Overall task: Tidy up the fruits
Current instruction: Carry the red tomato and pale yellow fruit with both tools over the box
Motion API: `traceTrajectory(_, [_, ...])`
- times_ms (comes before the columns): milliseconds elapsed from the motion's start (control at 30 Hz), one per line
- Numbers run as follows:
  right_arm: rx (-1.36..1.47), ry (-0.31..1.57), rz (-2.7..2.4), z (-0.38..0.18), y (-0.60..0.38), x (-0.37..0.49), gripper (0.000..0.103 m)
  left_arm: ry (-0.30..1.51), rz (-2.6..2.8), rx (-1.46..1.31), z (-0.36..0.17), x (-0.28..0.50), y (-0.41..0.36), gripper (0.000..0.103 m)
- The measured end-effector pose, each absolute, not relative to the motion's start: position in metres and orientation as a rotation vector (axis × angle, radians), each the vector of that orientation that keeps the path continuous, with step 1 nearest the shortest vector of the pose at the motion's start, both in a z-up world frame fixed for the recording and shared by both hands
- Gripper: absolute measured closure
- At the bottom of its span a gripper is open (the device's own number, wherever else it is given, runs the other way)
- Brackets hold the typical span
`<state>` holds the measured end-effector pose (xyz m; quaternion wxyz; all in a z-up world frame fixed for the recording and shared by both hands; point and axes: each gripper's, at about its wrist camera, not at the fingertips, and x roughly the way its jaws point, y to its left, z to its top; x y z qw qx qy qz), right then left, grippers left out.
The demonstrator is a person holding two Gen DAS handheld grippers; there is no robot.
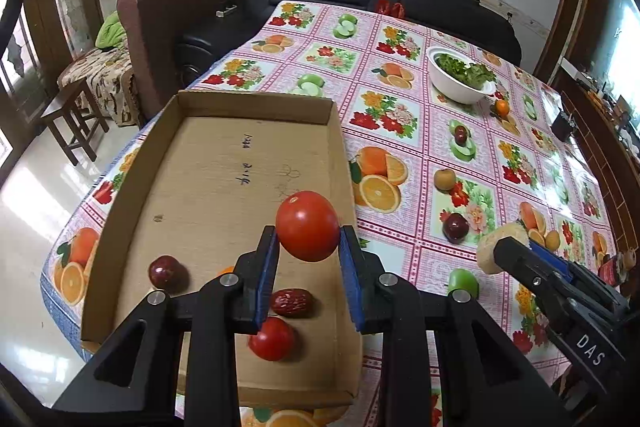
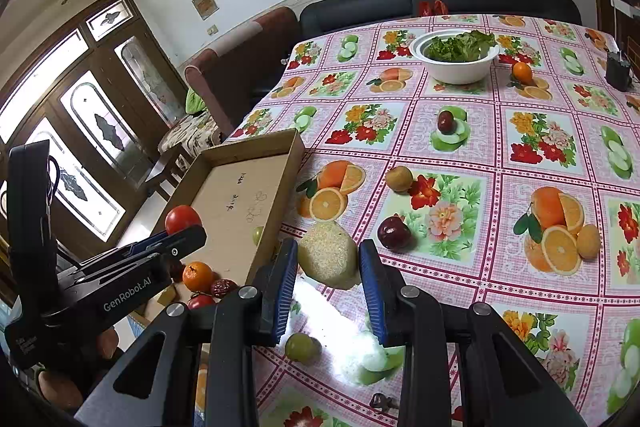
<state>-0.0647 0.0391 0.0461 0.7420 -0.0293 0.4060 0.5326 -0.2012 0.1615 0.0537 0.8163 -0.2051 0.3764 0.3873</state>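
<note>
My left gripper (image 1: 308,239) is shut on a red tomato (image 1: 307,225) and holds it above the cardboard tray (image 1: 256,115). In the tray lie a dark red fruit (image 1: 167,271), a dried date (image 1: 292,302), a second tomato (image 1: 273,338) and an orange partly hidden behind a finger. My right gripper (image 2: 328,263) is shut on a pale yellow rough-skinned fruit (image 2: 328,255), held over the table beside the tray (image 2: 256,151). Loose on the tablecloth are a dark red apple (image 2: 394,233), a brown pear (image 2: 399,178), a green grape (image 2: 300,346), a small orange (image 2: 522,72) and a yellowish fruit (image 2: 588,241).
A white bowl of green leaves (image 2: 456,55) stands at the far side of the table. A dark red fruit (image 2: 445,121) lies mid-table. A small black box (image 2: 618,71) sits at the far right. A black sofa (image 2: 440,1) and a brown armchair (image 1: 168,15) stand behind the table.
</note>
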Motion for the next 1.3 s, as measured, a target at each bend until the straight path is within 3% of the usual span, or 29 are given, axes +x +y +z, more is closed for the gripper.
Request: traceTrajectory(1300, [-0.216,0.906,1.341,0.043,0.159,-0.121,0.072,0.831,1.021,-0.581,0.028,-0.269,0.267,0.075])
